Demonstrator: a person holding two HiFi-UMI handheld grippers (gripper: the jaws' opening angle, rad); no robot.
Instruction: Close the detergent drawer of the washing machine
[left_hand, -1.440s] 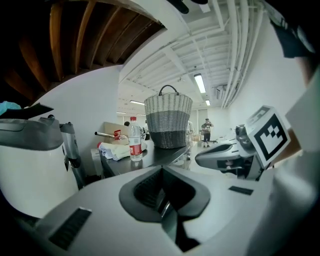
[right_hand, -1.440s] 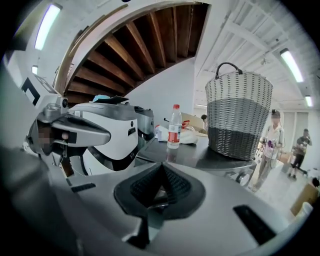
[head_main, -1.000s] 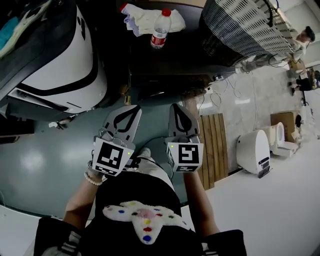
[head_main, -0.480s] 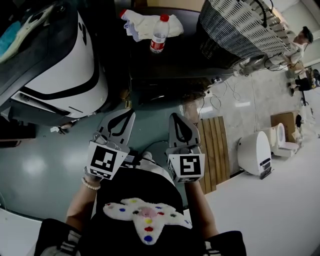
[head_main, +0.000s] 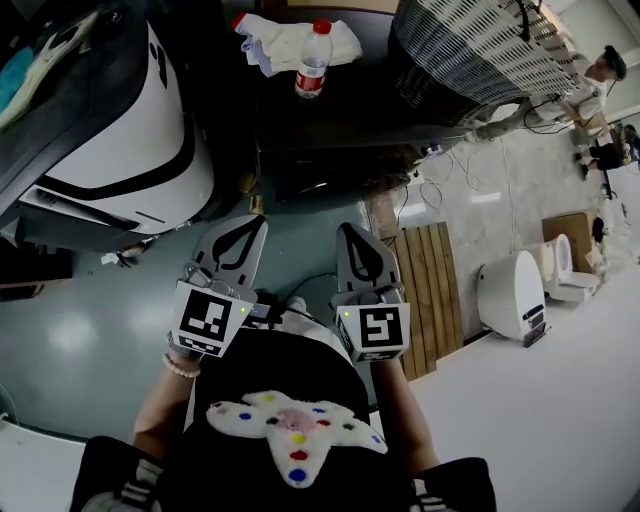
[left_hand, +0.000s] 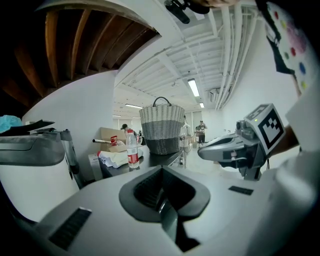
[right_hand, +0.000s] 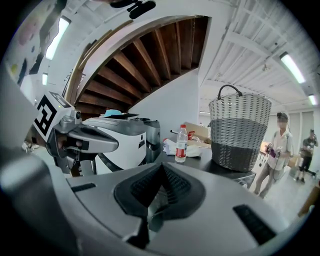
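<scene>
The white washing machine (head_main: 110, 130) with a dark top stands at the upper left of the head view, and I cannot make out its detergent drawer. It also shows in the right gripper view (right_hand: 125, 142) and at the left edge of the left gripper view (left_hand: 30, 165). My left gripper (head_main: 245, 225) and right gripper (head_main: 352, 232) hang side by side over the grey floor, well short of the machine. Both are shut with nothing between the jaws. In its own view the left gripper (left_hand: 161, 170) has its jaws pressed together, and so does the right gripper (right_hand: 161, 167).
A dark table (head_main: 340, 110) right of the machine carries a water bottle (head_main: 312, 58), a white cloth (head_main: 290, 40) and a wicker basket (head_main: 480, 50). A wooden slat board (head_main: 430, 300) and a white device (head_main: 512, 298) sit on the floor at right. A person (head_main: 600, 70) stands far right.
Both grippers stay shut and have barely shifted. The right one has drifted slightly and the view has tilted a little.
</scene>
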